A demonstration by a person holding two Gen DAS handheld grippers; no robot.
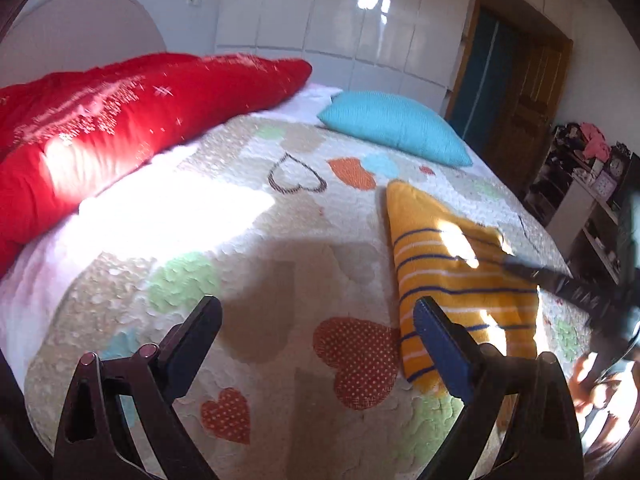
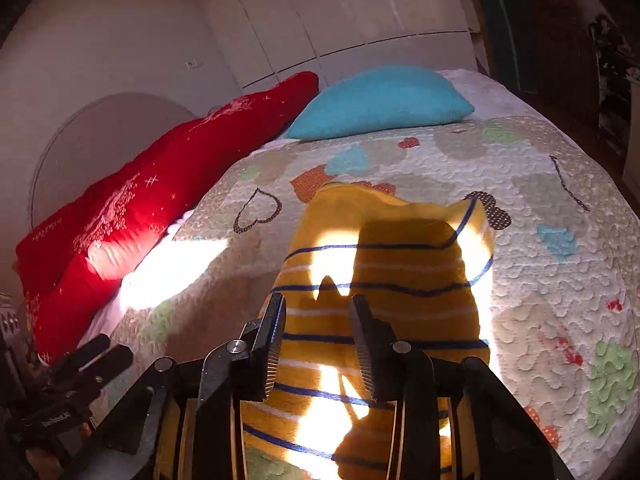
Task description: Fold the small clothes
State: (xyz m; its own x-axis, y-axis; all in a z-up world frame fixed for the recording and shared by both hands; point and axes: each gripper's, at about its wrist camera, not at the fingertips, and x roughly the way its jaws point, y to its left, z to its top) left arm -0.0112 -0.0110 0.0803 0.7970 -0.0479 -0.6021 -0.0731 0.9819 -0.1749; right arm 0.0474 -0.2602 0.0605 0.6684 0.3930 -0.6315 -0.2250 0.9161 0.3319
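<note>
Here the yellow garment [image 2: 380, 300], knitted with blue and white stripes, lies flat on the quilted bedspread [image 1: 248, 240], which is patterned with hearts in orange, green, blue and brown. The right gripper [image 2: 318, 344] hovers just above the garment's near half; its ribbed fingers [image 2: 276, 344] stand part-way open with a clear gap between them and hold nothing, the striped cloth showing through the gap. The left gripper [image 1: 316, 344] is over the bedspread beside the garment's left edge, its fingers [image 1: 440, 348] spread wide and empty; the one on the garment's side overlaps the cloth's near corner in view, though whether it touches I cannot tell.

At the head of the bed lie a long red cushion [image 1: 120, 120] with white embroidery, too blurred to read, and a turquoise pillow [image 1: 396, 124]. In the right wrist view the left gripper's body carries small white lettering that is too small to make out. A shelf [image 1: 592, 184] beside the bed holds a clock [image 1: 617, 167] and clutter.
</note>
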